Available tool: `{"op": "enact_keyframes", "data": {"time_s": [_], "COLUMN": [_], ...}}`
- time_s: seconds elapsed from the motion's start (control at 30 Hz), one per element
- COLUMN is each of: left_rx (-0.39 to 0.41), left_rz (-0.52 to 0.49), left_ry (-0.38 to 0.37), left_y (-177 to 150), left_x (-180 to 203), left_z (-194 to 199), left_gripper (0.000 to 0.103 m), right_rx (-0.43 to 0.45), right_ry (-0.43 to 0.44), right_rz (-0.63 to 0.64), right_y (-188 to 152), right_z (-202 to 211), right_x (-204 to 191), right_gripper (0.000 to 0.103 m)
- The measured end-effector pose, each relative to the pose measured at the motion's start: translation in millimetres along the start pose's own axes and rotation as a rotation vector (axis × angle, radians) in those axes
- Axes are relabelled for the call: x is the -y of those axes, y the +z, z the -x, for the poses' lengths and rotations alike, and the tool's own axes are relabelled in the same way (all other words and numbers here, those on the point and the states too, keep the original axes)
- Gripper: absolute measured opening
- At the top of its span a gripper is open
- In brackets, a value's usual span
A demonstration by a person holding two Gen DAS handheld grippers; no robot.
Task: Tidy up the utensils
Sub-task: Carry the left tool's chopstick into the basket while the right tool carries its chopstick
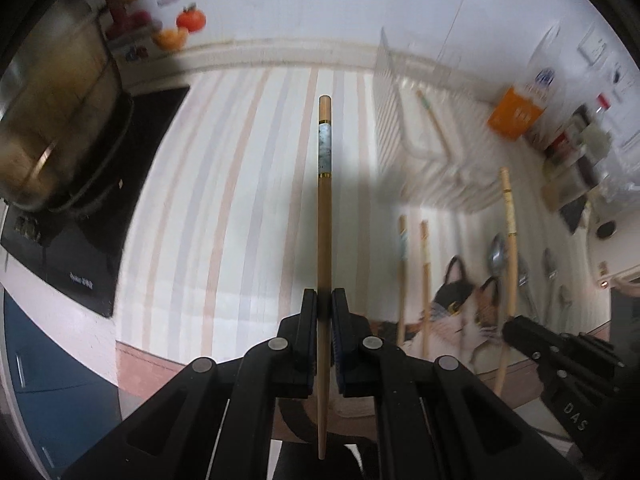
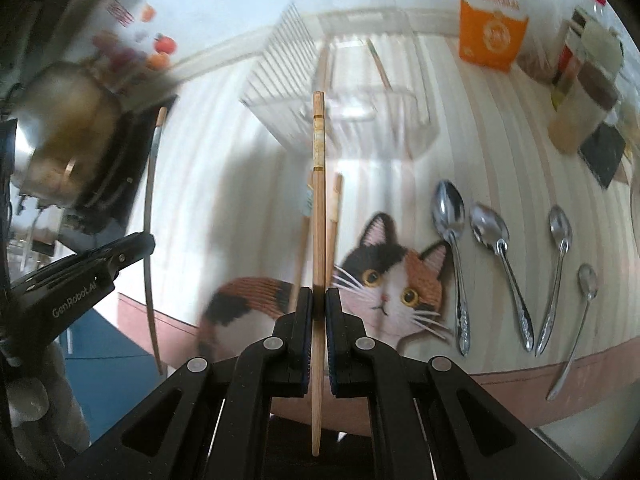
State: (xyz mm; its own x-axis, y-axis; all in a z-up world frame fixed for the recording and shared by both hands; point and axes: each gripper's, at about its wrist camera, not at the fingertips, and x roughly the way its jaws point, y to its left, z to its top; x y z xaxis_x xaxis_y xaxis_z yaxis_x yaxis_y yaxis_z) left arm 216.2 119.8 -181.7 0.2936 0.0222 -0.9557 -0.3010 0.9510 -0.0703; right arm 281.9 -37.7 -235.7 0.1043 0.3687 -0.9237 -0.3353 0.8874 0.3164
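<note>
My left gripper is shut on a wooden chopstick with a blue-grey band, held above the striped mat. My right gripper is shut on a wooden chopstick with a pale band, held above the cat picture. The left gripper also shows at the left of the right wrist view, with its chopstick. Two more chopsticks lie on the mat beneath. Several spoons lie in a row at the right. A clear plastic organizer with one chopstick inside stands behind.
A metal pot sits on a black cooktop at the left. An orange packet and several jars stand at the back right. The mat's pink front border marks the counter edge.
</note>
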Motion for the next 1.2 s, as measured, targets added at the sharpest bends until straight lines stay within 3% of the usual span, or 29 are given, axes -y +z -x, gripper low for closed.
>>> {"op": "enact_keyframes", "data": {"time_s": [0.27, 0.43, 0.53, 0.83, 1.1, 1.2], "left_rx": [0.125, 0.162, 0.168, 0.063, -0.079, -0.101], "left_rz": [-0.021, -0.049, -0.059, -0.061, -0.042, -0.035], "left_ry": [-0.089, -0.123, -0.133, -0.154, -0.169, -0.134], "left_y": [60.6, 106.7, 133.4, 200.9, 227.3, 227.8], "left_x": [30.8, 56.7, 69.7, 96.2, 98.0, 95.7], "left_z": [47.1, 50.7, 46.4, -7.4, -66.2, -71.4], "left_gripper": [0.005, 0.005, 0.005, 0.005, 0.005, 0.007], "right_rx": [0.129, 0.209, 0.214, 0.139, 0.050, 0.015], "right_ry": [0.058, 0.051, 0.041, 0.052, 0.029, 0.018], "right_rz": [-0.039, -0.059, -0.064, -0.113, -0.114, -0.112], "right_y": [52.1, 109.0, 141.6, 221.8, 248.0, 252.3], "right_z": [58.2, 80.1, 81.1, 32.2, -24.5, -37.6], "right_x": [8.1, 22.2, 29.4, 55.6, 62.1, 63.7], "right_gripper": [0.006, 0.006, 0.006, 0.006, 0.006, 0.009]}}
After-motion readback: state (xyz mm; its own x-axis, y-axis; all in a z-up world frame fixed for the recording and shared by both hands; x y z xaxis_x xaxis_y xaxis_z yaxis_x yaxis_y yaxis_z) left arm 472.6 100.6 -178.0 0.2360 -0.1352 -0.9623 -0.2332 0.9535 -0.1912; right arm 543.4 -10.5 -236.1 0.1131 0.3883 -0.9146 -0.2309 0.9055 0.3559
